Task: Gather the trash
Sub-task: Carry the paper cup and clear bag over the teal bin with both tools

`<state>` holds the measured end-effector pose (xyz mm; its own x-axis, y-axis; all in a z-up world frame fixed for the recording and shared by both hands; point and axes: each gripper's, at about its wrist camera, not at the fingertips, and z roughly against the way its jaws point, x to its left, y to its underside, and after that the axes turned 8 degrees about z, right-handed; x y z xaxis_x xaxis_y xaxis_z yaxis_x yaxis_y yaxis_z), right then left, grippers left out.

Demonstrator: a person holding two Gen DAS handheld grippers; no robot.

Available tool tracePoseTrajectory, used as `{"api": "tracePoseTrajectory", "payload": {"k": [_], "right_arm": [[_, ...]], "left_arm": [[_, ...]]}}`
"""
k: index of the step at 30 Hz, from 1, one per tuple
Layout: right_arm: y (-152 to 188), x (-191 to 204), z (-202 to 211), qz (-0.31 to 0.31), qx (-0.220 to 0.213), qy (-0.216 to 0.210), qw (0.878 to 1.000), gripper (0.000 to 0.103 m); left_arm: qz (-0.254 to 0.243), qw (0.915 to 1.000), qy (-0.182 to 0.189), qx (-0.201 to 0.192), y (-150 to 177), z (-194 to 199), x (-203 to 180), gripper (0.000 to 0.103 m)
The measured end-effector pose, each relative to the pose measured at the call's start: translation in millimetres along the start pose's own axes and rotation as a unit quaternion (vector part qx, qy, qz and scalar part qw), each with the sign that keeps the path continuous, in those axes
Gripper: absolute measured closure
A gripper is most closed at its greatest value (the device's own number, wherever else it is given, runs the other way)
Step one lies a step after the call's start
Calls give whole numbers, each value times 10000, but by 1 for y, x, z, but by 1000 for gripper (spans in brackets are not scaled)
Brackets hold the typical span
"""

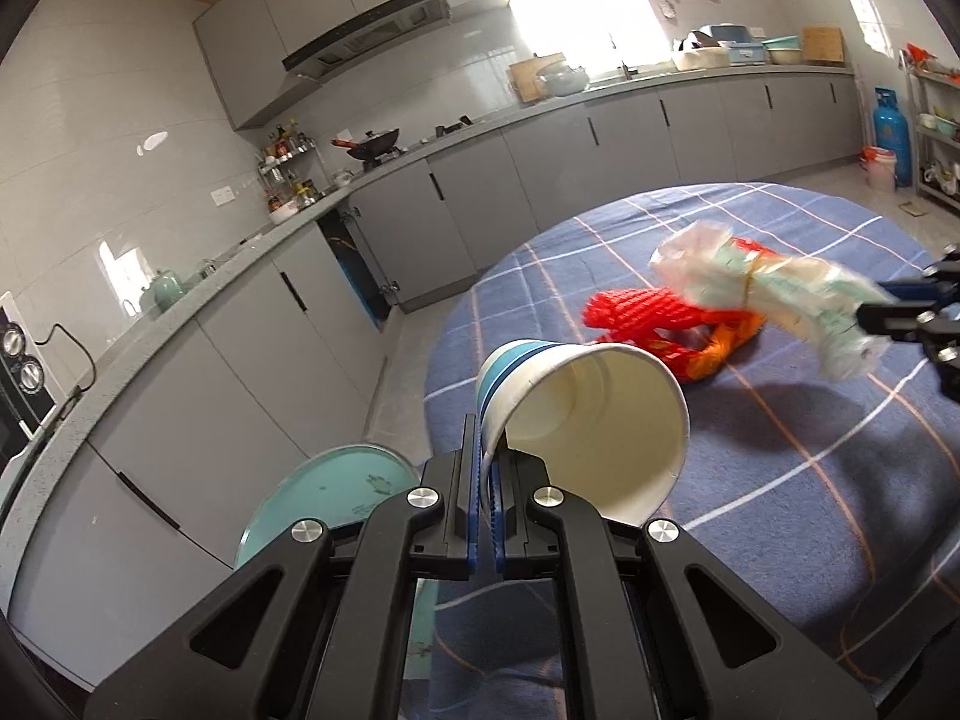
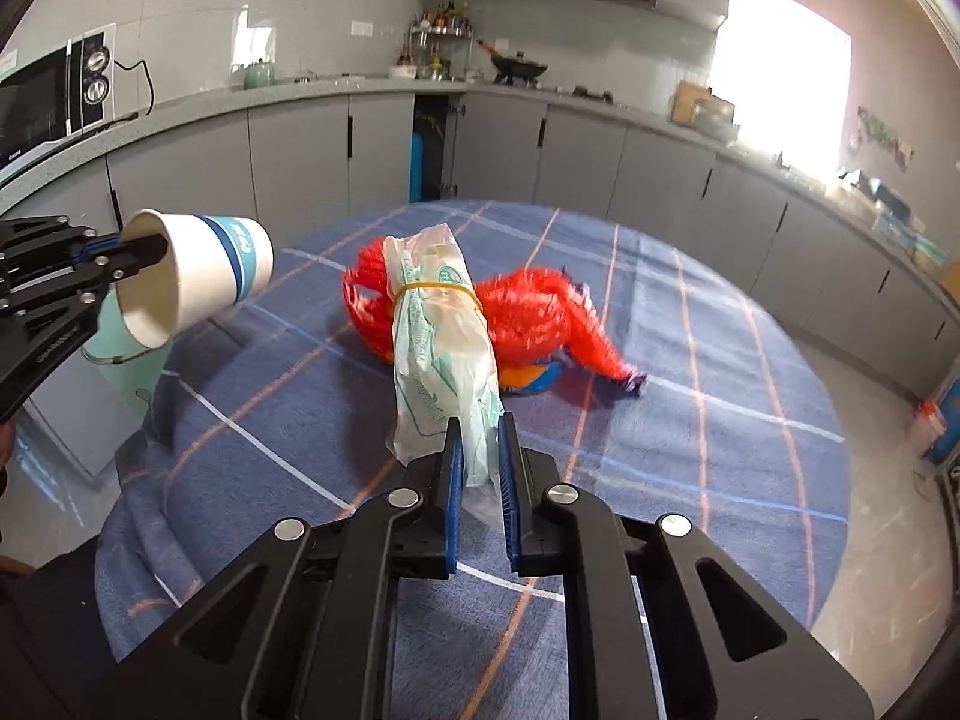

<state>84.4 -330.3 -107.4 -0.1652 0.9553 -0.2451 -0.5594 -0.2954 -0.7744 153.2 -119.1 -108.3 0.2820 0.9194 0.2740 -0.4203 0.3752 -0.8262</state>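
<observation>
Paper cup (image 1: 585, 420) rim pinched in left jaws, banded plastic bag (image 2: 441, 336) clamped in right jaws above table

The red net bag (image 2: 528, 312) looked fuzzy, and the rolled plastic bag (image 2: 441, 330) hid its middle, while in the left wrist view that plastic bag (image 1: 774, 294) was smeared too. The green bin (image 1: 336, 492) was mostly hidden behind the left gripper (image 1: 485, 462) and the table's checked cloth (image 1: 780, 480), and the paper cup (image 2: 192, 276) covered its top in the other view. The microwave (image 1: 18, 372) was cut off at the picture's edge, and the little bottles on the rack (image 2: 441, 36) were too small to tell apart.
</observation>
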Motion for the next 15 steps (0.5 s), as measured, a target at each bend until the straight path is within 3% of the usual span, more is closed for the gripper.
{"api": "tracePoseTrajectory", "payload": {"k": [6,15], "right_arm": [[-22,5,9,31,-251,271,9993,91],[-49,19,-7,7,-374,11,9993,91]], "left_arm": [[142,9996,-228,-25,-5,-3,16,100],[265,9987,-438,-87,-8,-5,38,100]]}}
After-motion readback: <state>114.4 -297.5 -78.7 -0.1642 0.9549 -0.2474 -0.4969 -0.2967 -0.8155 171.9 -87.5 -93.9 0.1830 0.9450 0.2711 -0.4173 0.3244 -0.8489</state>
